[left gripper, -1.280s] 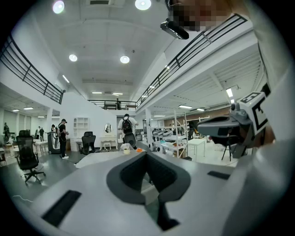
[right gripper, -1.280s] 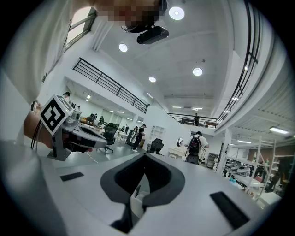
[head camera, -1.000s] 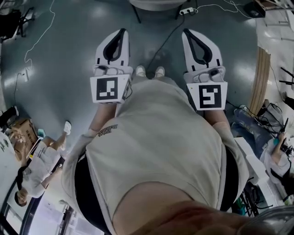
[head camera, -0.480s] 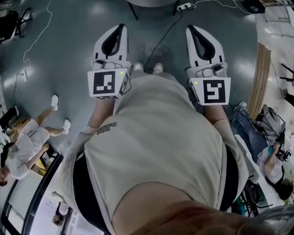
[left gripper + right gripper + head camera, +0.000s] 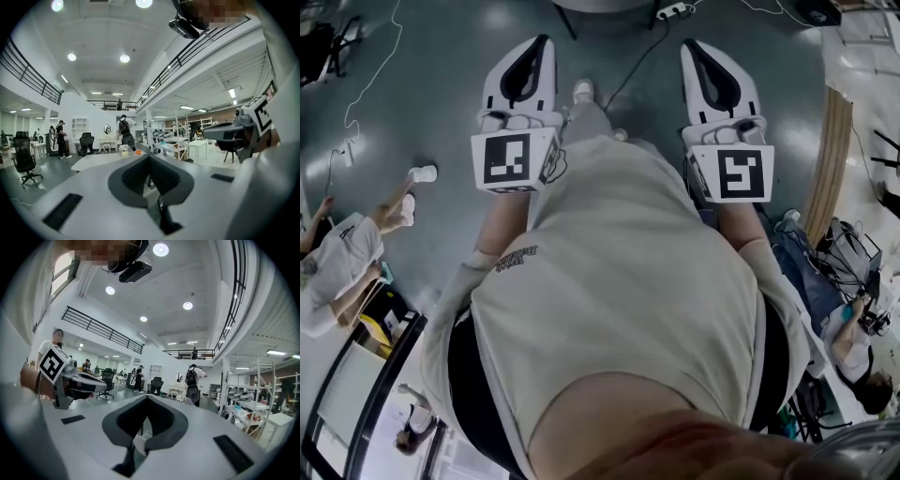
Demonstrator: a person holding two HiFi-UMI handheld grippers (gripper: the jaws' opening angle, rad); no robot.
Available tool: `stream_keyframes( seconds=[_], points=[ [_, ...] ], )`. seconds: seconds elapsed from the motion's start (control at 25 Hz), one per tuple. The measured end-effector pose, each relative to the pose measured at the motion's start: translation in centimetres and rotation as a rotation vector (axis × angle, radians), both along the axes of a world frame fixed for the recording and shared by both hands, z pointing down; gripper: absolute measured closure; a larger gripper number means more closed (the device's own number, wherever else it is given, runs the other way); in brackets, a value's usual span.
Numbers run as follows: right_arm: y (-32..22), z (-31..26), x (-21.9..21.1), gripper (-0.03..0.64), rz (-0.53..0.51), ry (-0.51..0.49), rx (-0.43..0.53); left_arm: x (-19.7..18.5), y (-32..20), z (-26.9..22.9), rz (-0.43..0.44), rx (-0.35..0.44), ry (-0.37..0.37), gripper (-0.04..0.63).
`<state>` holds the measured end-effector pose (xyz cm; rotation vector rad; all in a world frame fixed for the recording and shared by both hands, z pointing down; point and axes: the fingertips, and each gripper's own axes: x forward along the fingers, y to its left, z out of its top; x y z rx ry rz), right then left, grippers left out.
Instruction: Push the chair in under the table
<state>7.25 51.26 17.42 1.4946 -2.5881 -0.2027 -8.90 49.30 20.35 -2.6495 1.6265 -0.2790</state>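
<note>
My left gripper (image 5: 544,43) and right gripper (image 5: 688,45) are held side by side in front of the person's body, both shut and empty, pointing level. A pale table's edge (image 5: 600,4) shows at the top of the head view, just past the tips. In the left gripper view that white tabletop (image 5: 96,161) lies ahead beyond the shut jaws of the left gripper (image 5: 150,157). A black office chair (image 5: 23,159) stands off to the left, another black chair (image 5: 86,143) farther back; which one is the task's chair I cannot tell. The right gripper (image 5: 147,397) touches nothing.
A power strip (image 5: 675,12) and cables (image 5: 628,70) lie on the grey floor near the table leg (image 5: 566,21). A bystander (image 5: 342,267) is at the left, a wooden board (image 5: 831,155) and cluttered gear (image 5: 848,253) at the right. Shelving (image 5: 180,140) stands far ahead.
The person has stepped forward, one foot now out in front. Both grippers have drifted toward the table at the top. The bystander at the left has moved up the picture.
</note>
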Motion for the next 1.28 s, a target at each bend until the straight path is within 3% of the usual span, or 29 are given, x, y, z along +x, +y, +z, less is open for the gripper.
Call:
stream_keyframes(
  seconds=[0.36,0.96,1.28],
  points=[
    [-7.4,2.3,-0.1,0.606,-0.023,0.001,-0.034,0.1,-6.9,3.0,-0.005,-0.051,0.02,0.586],
    [-26.3,3.8,-4.5,0.606,-0.026,0.081,-0.128,-4.1,-26.3,5.8,0.0,-0.137,0.08,0.586],
    [-32.7,4.7,-4.1,0.606,-0.007,0.082,-0.178,-4.1,-31.4,7.4,-0.011,-0.191,0.076,0.586]
  ],
)
